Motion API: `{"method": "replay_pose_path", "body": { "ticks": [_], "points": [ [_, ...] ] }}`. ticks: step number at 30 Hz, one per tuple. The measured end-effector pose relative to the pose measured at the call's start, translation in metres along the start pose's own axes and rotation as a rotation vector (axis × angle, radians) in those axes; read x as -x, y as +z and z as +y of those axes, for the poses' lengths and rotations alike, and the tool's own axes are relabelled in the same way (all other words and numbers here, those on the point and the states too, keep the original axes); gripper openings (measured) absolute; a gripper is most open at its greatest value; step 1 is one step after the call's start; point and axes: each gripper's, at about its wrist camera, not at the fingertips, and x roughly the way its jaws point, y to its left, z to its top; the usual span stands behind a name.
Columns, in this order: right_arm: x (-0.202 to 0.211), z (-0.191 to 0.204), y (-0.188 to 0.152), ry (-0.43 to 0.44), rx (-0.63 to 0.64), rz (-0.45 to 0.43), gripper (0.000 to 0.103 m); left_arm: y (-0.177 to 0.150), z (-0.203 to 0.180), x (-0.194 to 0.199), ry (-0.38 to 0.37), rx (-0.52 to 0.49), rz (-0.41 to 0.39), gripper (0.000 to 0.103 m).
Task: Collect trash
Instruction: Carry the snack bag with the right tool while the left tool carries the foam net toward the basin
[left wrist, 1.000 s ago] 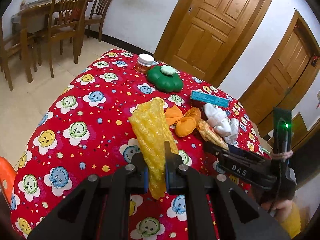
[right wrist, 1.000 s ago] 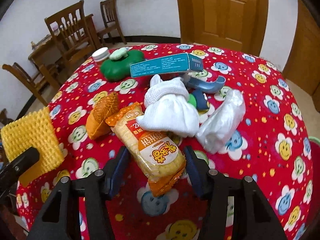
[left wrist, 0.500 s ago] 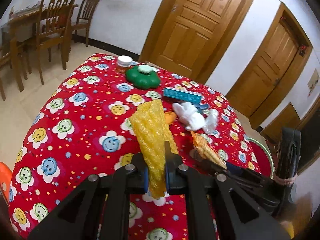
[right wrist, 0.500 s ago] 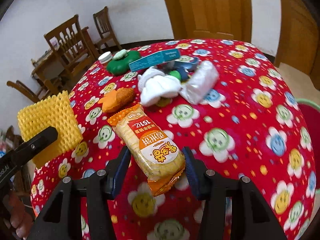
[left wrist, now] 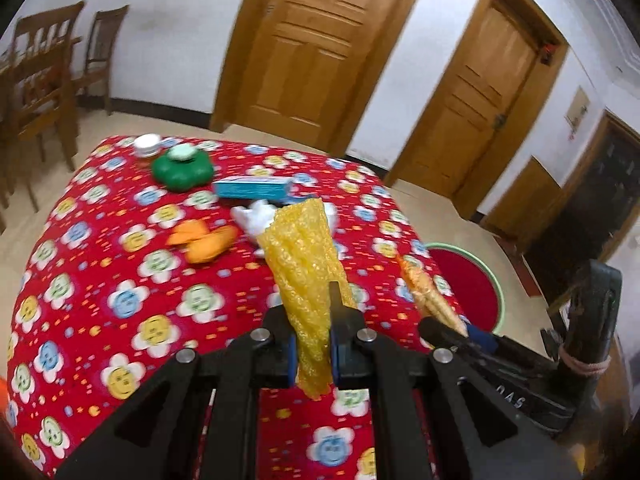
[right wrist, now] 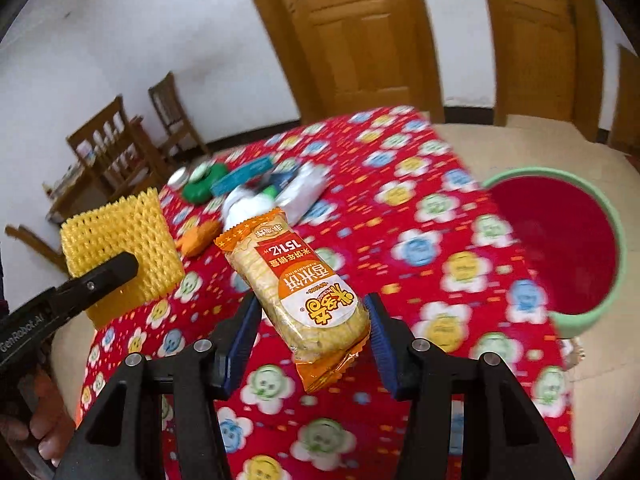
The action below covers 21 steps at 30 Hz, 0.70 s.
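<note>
My left gripper (left wrist: 314, 354) is shut on a yellow foam net sleeve (left wrist: 306, 264), held up above the red flowered tablecloth (left wrist: 120, 280). The same yellow foam net sleeve (right wrist: 120, 248) shows at the left of the right wrist view. My right gripper (right wrist: 312, 320) is shut on an orange rice-cracker packet (right wrist: 296, 288), also lifted off the table. In the left wrist view the cracker packet (left wrist: 424, 288) sticks up at the right. A red basin with a green rim (right wrist: 560, 244) stands on the floor beside the table's right edge; the same basin (left wrist: 468, 284) is partly hidden in the left wrist view.
On the table lie an orange wrapper (left wrist: 204, 240), a white cloth (left wrist: 256, 220), a teal box (left wrist: 252, 188), a green flower-shaped container (left wrist: 182, 170), a small white-lidded jar (left wrist: 146, 145) and a clear plastic bag (right wrist: 304, 192). Wooden chairs (left wrist: 40, 92) stand far left, doors behind.
Both grippers have risen and swung right with their items. The table now looks farther away, and the red basin has come into view at the right.
</note>
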Motion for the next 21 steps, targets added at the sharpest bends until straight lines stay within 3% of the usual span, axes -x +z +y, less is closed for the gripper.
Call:
{"method": "replay_pose_path", "body": {
  "ticks": [9, 21],
  "points": [
    [0.035, -0.061, -0.001, -0.107, -0.138, -0.093, 0.054, 0.005, -0.056, -0.022, -0.092, -0.098, 0.032, 0.010],
    [0.030, -0.146, 0.002, -0.168, -0.290, -0.080, 0.054, 0.011, -0.113, -0.085, -0.177, -0.161, 0.111, 0.010]
  ]
}}
